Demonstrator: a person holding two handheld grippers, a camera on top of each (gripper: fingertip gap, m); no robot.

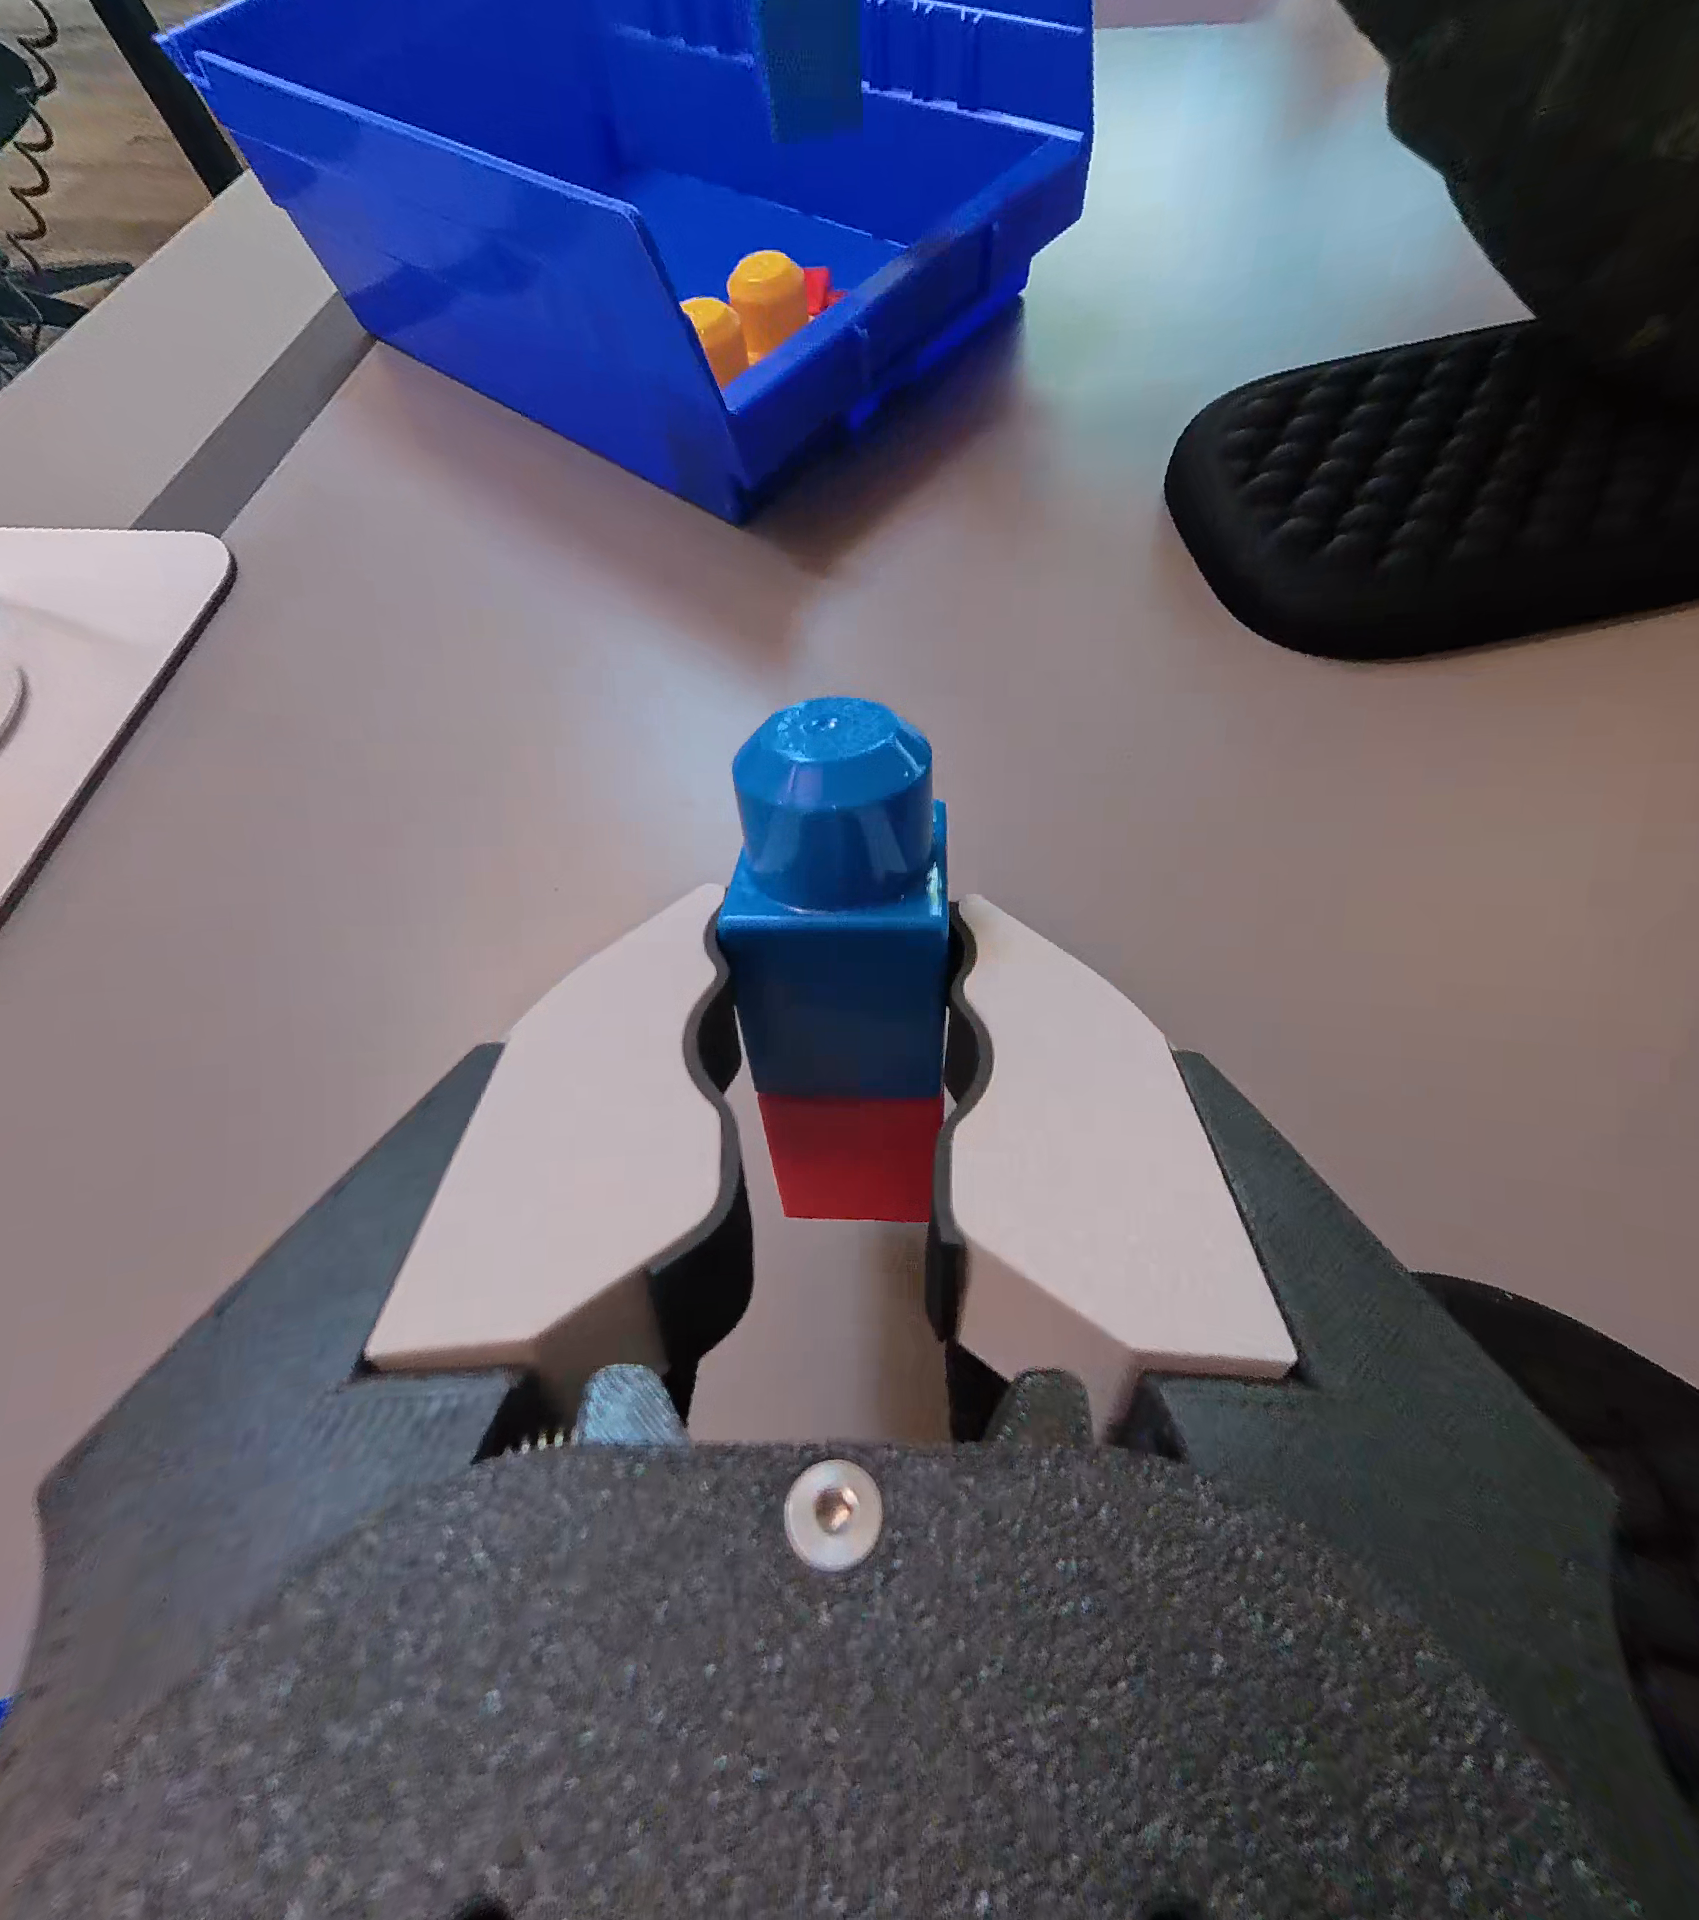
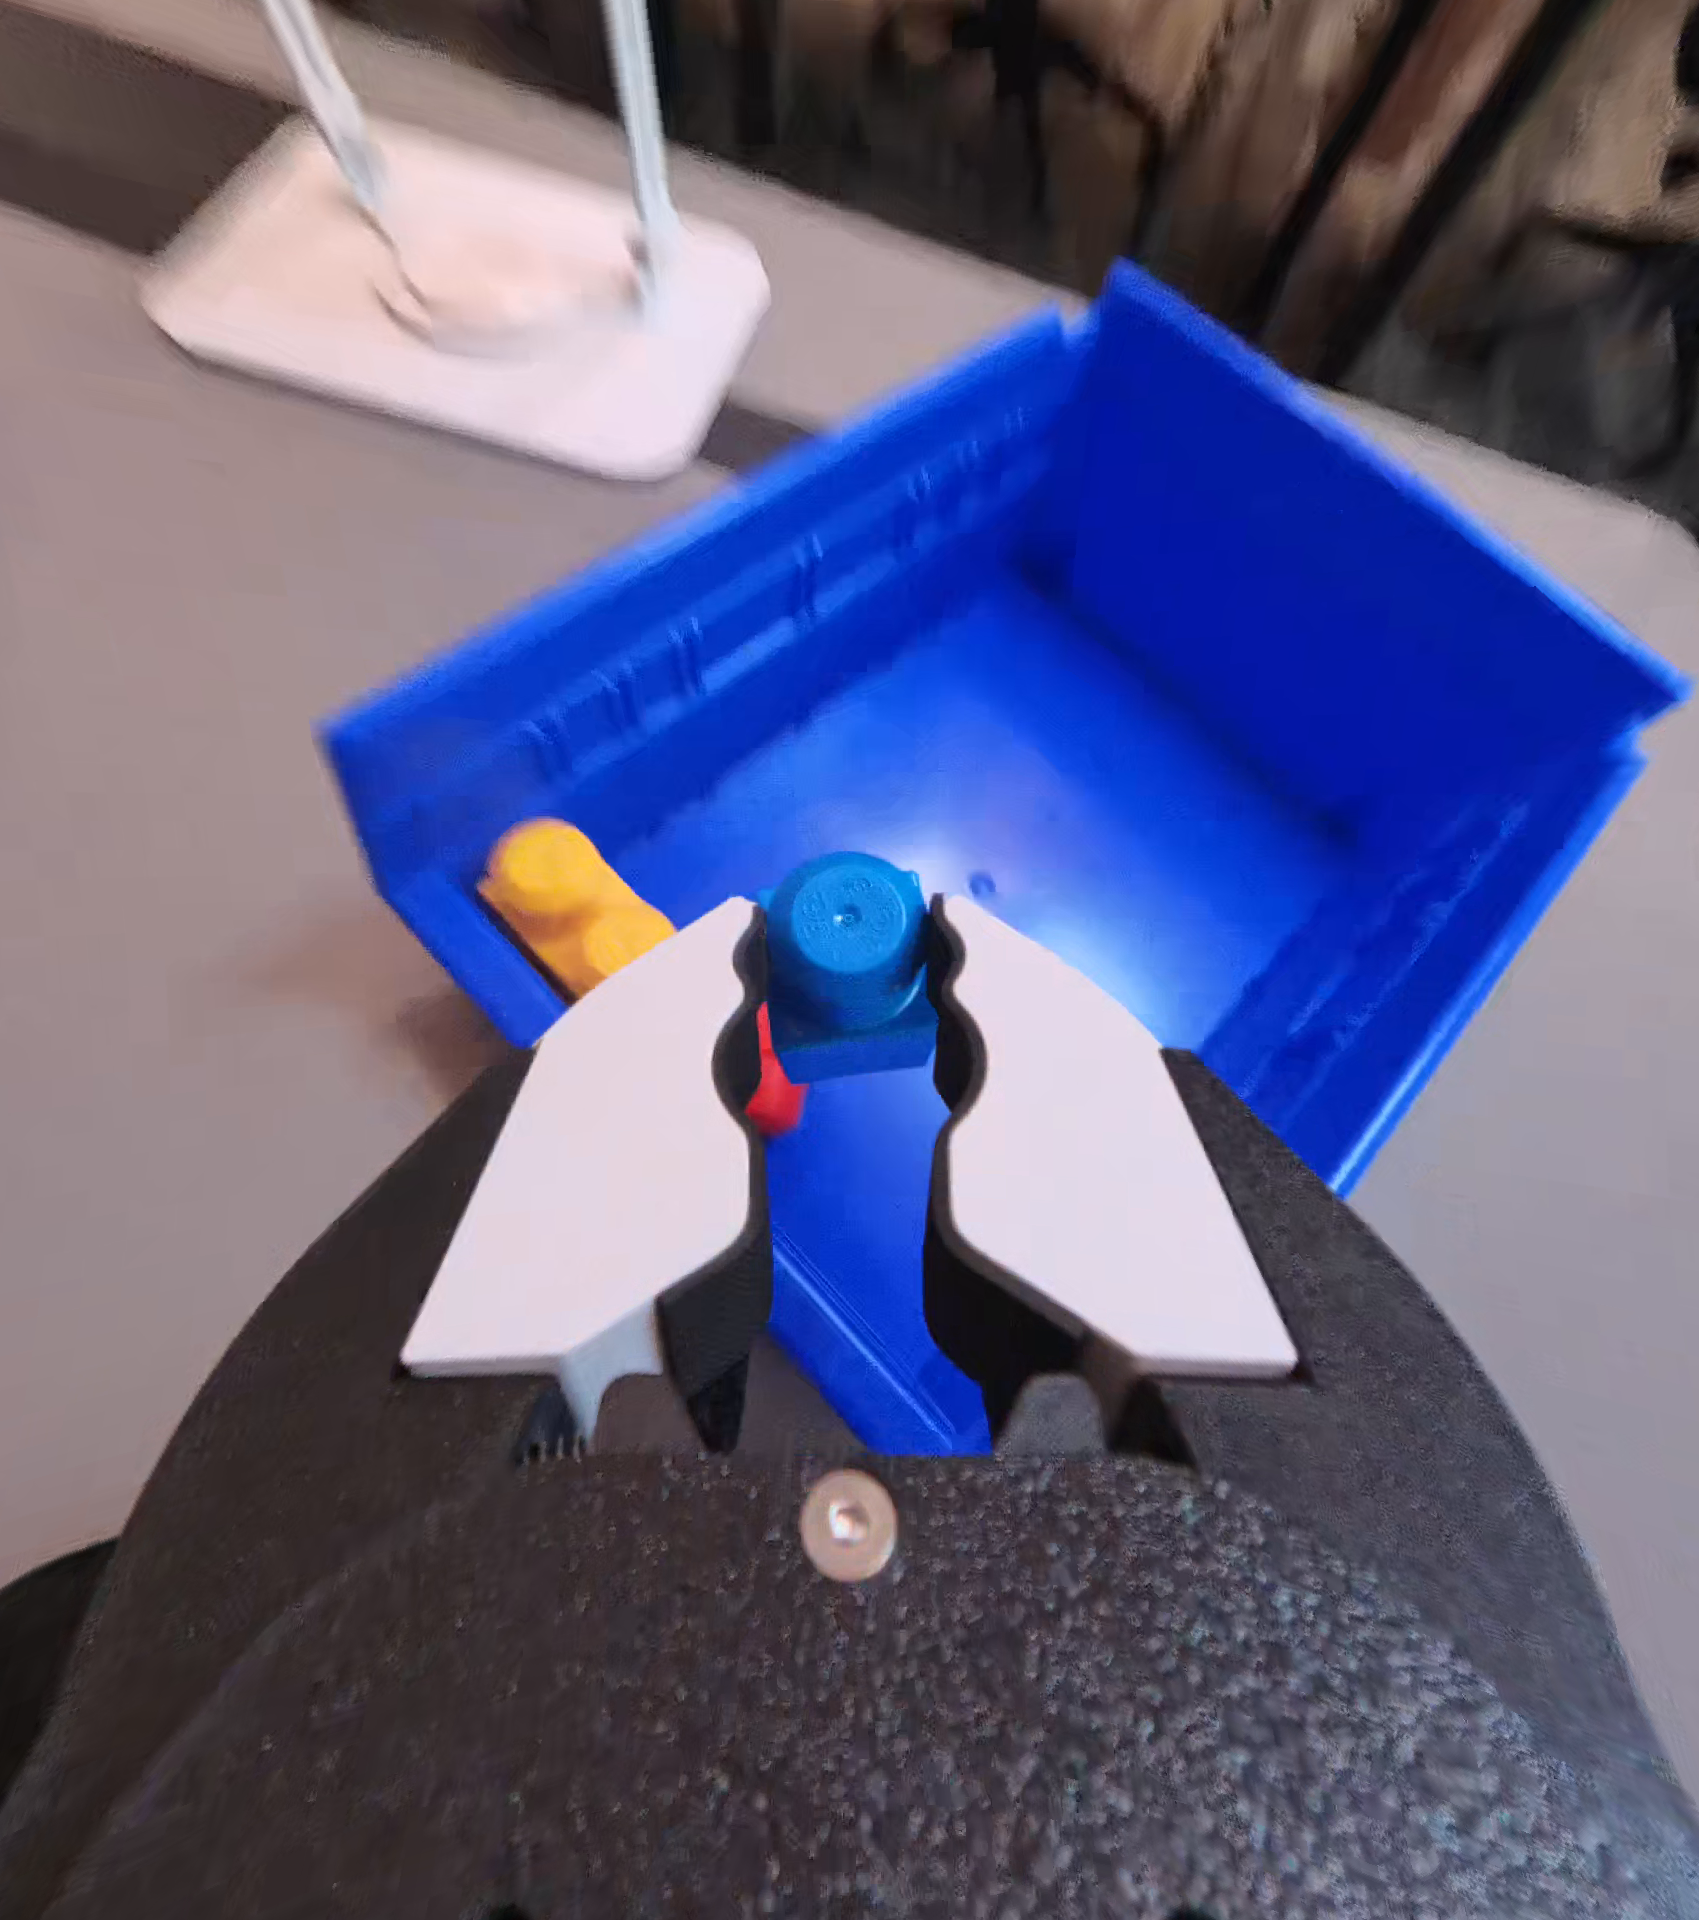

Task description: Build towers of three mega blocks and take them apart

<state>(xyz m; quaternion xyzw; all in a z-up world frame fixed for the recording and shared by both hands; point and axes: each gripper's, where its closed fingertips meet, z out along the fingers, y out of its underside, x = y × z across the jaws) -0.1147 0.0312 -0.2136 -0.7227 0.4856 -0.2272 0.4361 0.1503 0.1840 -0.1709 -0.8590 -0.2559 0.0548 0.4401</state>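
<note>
1. Two blocks stacked between the fingers of the left gripper (image 1: 840, 909): a blue block (image 1: 829, 997) pressed onto a red block (image 1: 850, 1153), stud pointing up.
2. Left fingers closed against the blue block's side walls, gripping high on the stack, probably to keep it upright and steady while a third piece goes on or comes off.
3. Stack low over the table (image 1: 512, 727), in front of the blue bin (image 1: 512, 312); cannot tell whether the red base touches the tabletop or hangs just above it.
4. Right gripper (image 2: 843, 914) closed on a second blue block (image 2: 850, 966), pinched at its base with the stud facing the camera, held over the bin's open inside.
5. Right wrist view smeared, which suggests motion; direction unclear, so either fetching the third block for the tower or returning a removed one.
6. Orange block (image 2: 564, 904) with two studs lying in the bin's near left corner, and a loose red block (image 2: 774, 1091) on the bin floor just under the right fingers: spare stock, kept together so the building spot on the table stays free.
7. Black wrist rest (image 1: 1447, 499) to the right of the stack and a white stand base (image 1: 45, 675) to the left, both well apart from it, neither in the way.
8. Tower judged one block short of three as held now.
</note>
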